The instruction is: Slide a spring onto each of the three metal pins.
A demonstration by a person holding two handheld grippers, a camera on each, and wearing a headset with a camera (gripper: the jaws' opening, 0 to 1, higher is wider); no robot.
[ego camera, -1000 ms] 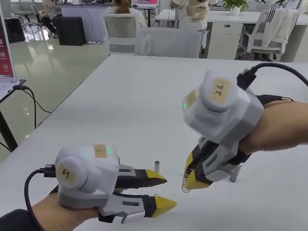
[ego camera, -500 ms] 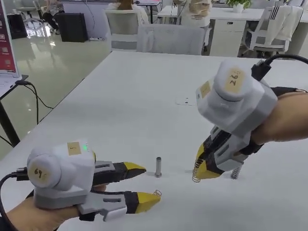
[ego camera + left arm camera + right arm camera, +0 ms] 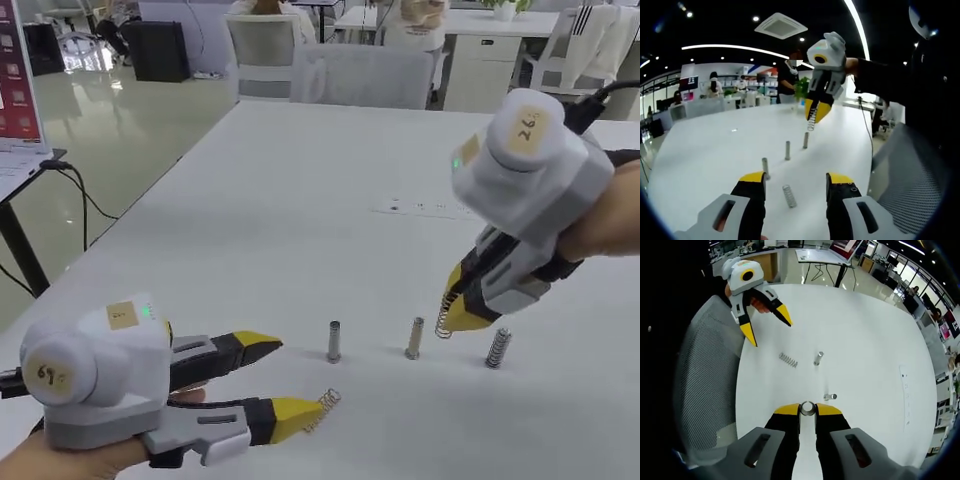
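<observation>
— What's on our counter (image 3: pixel 300 200)?
— Our left gripper (image 3: pixel 288 378) is wide open and empty. Our right gripper (image 3: pixel 455 312) pinches a spring (image 3: pixel 444 300) over the pins.
— Smaller bits?
— Two bare pins (image 3: pixel 334 341) and an upright spring (image 3: pixel 497 348) stand in a row. A loose spring (image 3: pixel 325 402) lies by our left jaws.

— Where can I pass over the table (image 3: pixel 230 200)?
— The far half looks bare to me, wide open from edge to edge. Nearer, three uprights stand in a row: the left pin (image 3: pixel 334 341), the middle pin (image 3: pixel 414 338) and the right pin (image 3: pixel 497 348). The gaps between them are narrow for my jaws.
— And above them?
— My right gripper (image 3: pixel 455 312) hangs over the gap between middle and right, clamped on a spring (image 3: pixel 443 318), so that air is taken.
— The near side?
— My left gripper (image 3: pixel 297 380), jaws spread, sits just short of the left pin. A loose spring (image 3: pixel 322 405) lies at its nearer tip, blocking a flat sweep there
</observation>
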